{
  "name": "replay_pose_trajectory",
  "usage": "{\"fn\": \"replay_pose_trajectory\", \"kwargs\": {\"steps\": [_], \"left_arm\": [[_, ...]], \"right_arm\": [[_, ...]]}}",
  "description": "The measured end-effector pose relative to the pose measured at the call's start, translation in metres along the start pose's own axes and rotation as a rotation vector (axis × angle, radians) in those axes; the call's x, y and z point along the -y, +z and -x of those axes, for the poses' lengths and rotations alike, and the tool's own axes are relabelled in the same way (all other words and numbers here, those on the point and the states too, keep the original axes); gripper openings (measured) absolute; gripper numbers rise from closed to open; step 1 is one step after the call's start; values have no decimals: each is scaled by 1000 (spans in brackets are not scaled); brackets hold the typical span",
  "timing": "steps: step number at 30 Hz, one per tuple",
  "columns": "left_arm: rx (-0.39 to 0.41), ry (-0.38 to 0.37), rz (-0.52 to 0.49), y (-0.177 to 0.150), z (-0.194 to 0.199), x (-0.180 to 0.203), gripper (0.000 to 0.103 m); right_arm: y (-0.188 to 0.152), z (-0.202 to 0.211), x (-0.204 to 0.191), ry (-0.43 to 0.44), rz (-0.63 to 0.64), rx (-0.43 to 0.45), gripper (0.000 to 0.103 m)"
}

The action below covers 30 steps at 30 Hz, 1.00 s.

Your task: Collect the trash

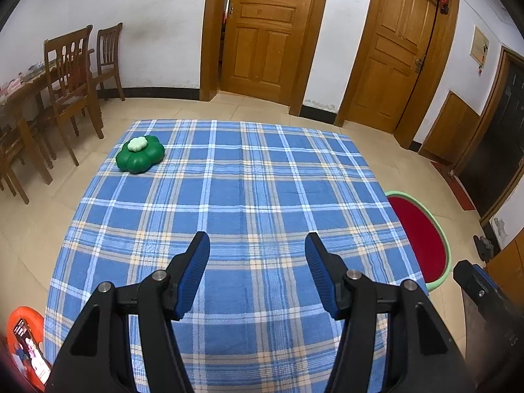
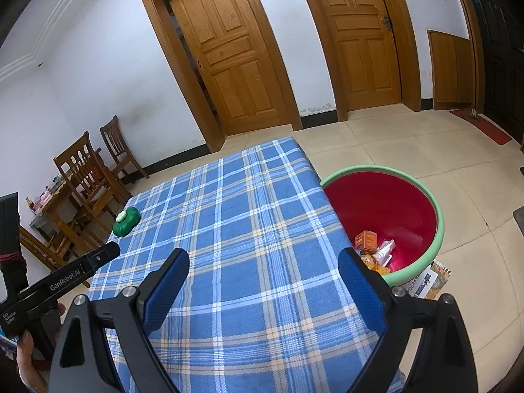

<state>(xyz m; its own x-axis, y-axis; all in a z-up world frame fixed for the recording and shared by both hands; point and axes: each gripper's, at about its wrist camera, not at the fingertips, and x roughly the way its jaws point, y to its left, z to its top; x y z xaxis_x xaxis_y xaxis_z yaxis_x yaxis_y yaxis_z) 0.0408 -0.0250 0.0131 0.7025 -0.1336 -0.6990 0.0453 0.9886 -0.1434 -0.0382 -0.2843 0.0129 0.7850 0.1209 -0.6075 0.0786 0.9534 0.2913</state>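
Beside the table, right of the empty, parted right claw [image 2: 263,281], trash [image 2: 376,250] inside the red basin [image 2: 435,239].

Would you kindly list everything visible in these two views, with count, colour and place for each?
tablecloth: one, blue plaid, covering the table
flower-shaped container: one, dark green with pale green top, far left corner of the cloth
basin: one, red inside with green rim, on the floor at the table's right side
trash: several pieces, orange and pale wrappers, inside the basin
printed box: one, orange and white, on the floor against the basin
chairs: at least two, brown wood, by the left wall
doors: two, brown wood, far wall
phone: one, screen lit, on an orange thing, lower left
left gripper: one, black with blue pads, open, empty
right gripper: one, black with blue pads, open, empty
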Motion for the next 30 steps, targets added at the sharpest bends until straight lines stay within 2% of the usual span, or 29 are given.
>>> {"fn": "replay_pose_trajectory", "kwargs": {"steps": [30], "left_arm": [[14, 14, 1, 0, 6, -2, 60]], "right_arm": [[1, 1, 1, 1, -2, 1, 94]]}}
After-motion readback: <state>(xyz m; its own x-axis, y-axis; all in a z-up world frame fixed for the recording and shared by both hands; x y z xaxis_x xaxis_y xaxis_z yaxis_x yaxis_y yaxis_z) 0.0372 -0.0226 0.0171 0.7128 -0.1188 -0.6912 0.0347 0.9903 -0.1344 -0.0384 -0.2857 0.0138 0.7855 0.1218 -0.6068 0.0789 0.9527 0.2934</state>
